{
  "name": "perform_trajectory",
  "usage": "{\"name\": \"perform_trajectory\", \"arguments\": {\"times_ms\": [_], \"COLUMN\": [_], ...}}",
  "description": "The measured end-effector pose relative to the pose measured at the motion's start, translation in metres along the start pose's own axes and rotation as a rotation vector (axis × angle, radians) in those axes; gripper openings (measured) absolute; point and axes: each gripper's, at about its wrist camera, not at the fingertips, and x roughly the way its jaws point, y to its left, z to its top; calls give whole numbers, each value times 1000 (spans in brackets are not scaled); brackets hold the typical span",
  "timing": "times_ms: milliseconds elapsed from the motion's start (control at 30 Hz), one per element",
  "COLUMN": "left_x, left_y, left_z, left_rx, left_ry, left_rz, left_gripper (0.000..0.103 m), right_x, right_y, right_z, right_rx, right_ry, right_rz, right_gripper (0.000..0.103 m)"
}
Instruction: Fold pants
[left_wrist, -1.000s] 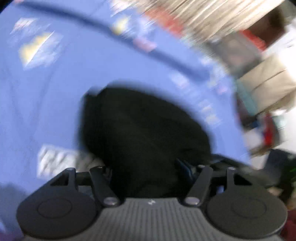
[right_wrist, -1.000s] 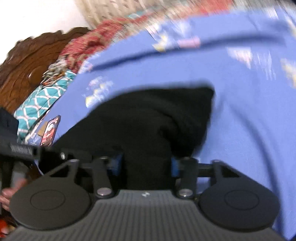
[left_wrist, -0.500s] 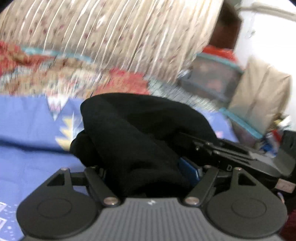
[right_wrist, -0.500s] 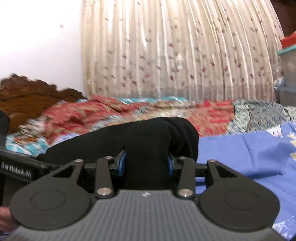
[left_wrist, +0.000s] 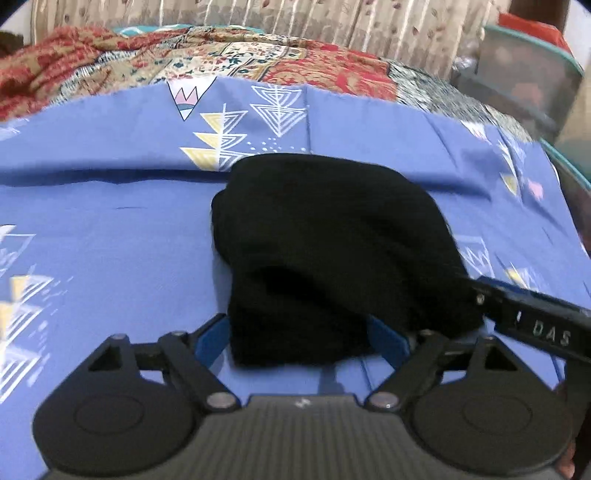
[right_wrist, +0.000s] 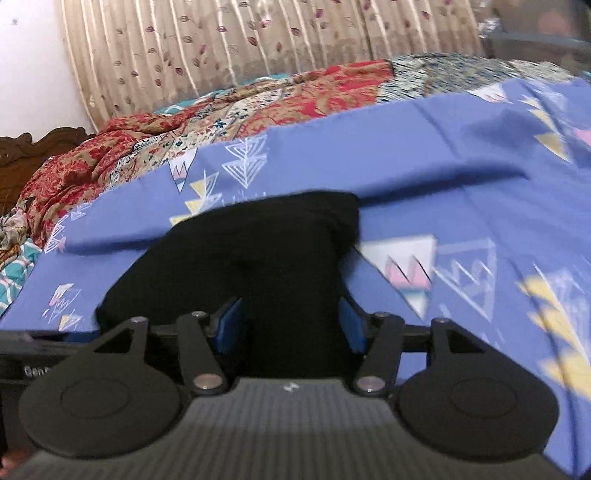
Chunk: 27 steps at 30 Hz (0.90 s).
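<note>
**Black pants bundled on the bed, both hand-held grippers around the near edge**

A bed fills both views, covered by a blue sheet (left_wrist: 110, 229) printed with white, yellow and pink triangles. Behind it lies a red and cream patterned quilt (left_wrist: 229, 62), and behind that hangs a pleated beige curtain (right_wrist: 229, 48) with small leaf marks. A carved dark wooden headboard (right_wrist: 22, 155) shows at the left edge of the right wrist view.

The black pants (left_wrist: 325, 251) lie on the sheet as a thick, rounded, folded bundle, resting near the middle of the bed. Their near edge runs toward both cameras.

The left hand-held gripper (left_wrist: 301, 341) has its blue-padded fingers (left_wrist: 208, 338) spread wide, one on each side of the bundle's near end; a gap of blue sheet shows between the left pad and the cloth, so it has no grip on the fabric. The right hand-held gripper (right_wrist: 291, 325) stands narrower, a fold of the pants passing between its blue pads (right_wrist: 231, 325); the cloth fills the space, and whether it is pinched I cannot tell. The right tool's black body enters the left view at the lower right, touching the bundle's edge.
</note>
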Motion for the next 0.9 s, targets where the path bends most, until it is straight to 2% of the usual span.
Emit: {"name": "perform_trajectory", "arguments": {"times_ms": [67,200,300,433,533,667,767,900], "left_x": [-23,-71,-97,-132,-153,-175,-186,-189], "left_y": [-8,-20,-24,-29,-32,-39,-44,-46], "left_z": [-14,-51,-75,-104,-119,-136,-145,-149], "left_rx": [14,49,41,3,-6,52,85,85], "left_ry": [4,-2,26,36,21,-42,-64,-56], "left_rz": [25,73,110,122,126,204,256,268], "left_gripper": [99,103,103,103,103,103,103,103], "right_x": [-15,-65,-98,-133,-149,-166,-169,-173], "right_y": [-2,9,16,27,31,35,38,50], "right_z": [-14,-46,-69,-104,-122,-138,-138,-138], "right_rx": [20,32,62,93,106,166,178,150], "right_ry": [10,9,9,25,59,71,72,56], "right_rz": [4,-3,2,-8,0,7,12,10], "right_gripper": [65,69,75,86,88,101,103,103]}}
